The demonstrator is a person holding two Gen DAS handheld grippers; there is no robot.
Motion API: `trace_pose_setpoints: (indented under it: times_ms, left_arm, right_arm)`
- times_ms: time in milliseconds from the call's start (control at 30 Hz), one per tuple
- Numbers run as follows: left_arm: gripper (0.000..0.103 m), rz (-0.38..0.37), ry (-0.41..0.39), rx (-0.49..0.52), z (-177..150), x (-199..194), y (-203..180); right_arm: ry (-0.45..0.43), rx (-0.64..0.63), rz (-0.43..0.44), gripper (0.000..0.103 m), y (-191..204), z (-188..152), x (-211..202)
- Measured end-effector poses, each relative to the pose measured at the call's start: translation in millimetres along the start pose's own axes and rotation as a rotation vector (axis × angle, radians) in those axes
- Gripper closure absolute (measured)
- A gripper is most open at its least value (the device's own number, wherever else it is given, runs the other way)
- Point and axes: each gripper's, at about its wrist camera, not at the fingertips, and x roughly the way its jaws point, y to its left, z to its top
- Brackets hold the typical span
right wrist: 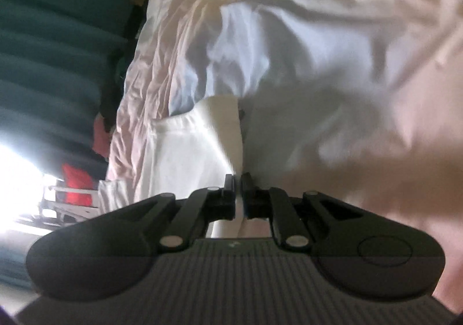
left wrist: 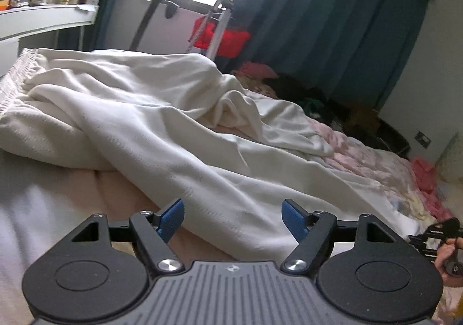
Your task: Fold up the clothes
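Observation:
White trousers (left wrist: 139, 111) lie spread over the bed, their elastic waistband (left wrist: 14, 76) at the far left and one leg running down to the right. My left gripper (left wrist: 233, 216) is open just above that leg, its blue pads either side of the cloth with nothing pinched. At the lower right edge of the left wrist view, a hand holds the right gripper (left wrist: 439, 234). In the right wrist view the image is blurred; the right gripper (right wrist: 238, 182) is shut on the hem end of the white trouser leg (right wrist: 191, 148), which hangs from the fingers.
Pink and white bedding (left wrist: 370, 163) covers the bed (right wrist: 361, 93). A white dresser (left wrist: 43, 18) with bottles stands at the far left. Dark teal curtains (left wrist: 332, 21), a bright window and a rack with a red item (left wrist: 222, 35) are behind. Other clothes (left wrist: 425, 171) lie at the bed's right edge.

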Motion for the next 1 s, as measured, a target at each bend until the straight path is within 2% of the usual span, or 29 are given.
trace_pose_setpoints:
  times_ms: [100,167,233,267,333,433,533,633,700,767,800,900,933,1000]
  left_arm:
    - [0.026,0.012,0.011,-0.011,-1,6,3]
    - [0.026,0.021,0.026,-0.018,-3,13,5]
    - [0.026,0.031,0.039,-0.031,-5,19,8]
    - [0.026,0.035,0.045,-0.037,-6,21,9]
    - [0.026,0.045,0.052,-0.043,-7,25,12]
    - [0.025,0.067,0.051,-0.047,-9,27,15]
    - [0.025,0.073,0.043,-0.073,-9,26,21]
    - [0.025,0.076,0.041,-0.111,-9,26,27]
    - [0.025,0.078,0.040,-0.137,-8,26,31]
    - [0.025,0.080,0.038,-0.162,-8,26,35]
    - [0.025,0.081,0.038,-0.174,-7,26,38]
    - [0.025,0.084,0.036,-0.212,-7,25,44]
    - [0.025,0.084,0.035,-0.223,-6,26,46]
    - [0.025,0.083,0.036,-0.228,-7,27,45]
  right_arm:
    - [-0.010,0.013,-0.010,0.094,6,-7,-4]
    - [-0.024,0.032,-0.034,0.090,13,-14,-7]
    - [-0.017,0.086,-0.027,0.068,10,-17,-6]
    - [-0.005,0.118,-0.008,0.063,6,-19,-4]
    - [0.029,0.170,0.032,0.043,3,-24,2]
    - [0.017,0.171,0.035,0.038,8,-30,5]
    - [-0.014,0.161,0.031,0.038,11,-32,6]
    - [-0.031,0.200,0.068,0.041,3,-25,12]
    - [-0.037,0.190,0.079,0.050,2,-21,17]
    - [-0.050,0.162,0.095,0.063,4,-16,20]
    - [-0.058,0.147,0.103,0.073,4,-14,22]
    - [-0.080,0.200,0.240,0.081,-1,-8,21]
    - [-0.096,0.193,0.266,0.085,0,-6,19]
    - [-0.134,0.140,0.282,0.086,5,-2,12]
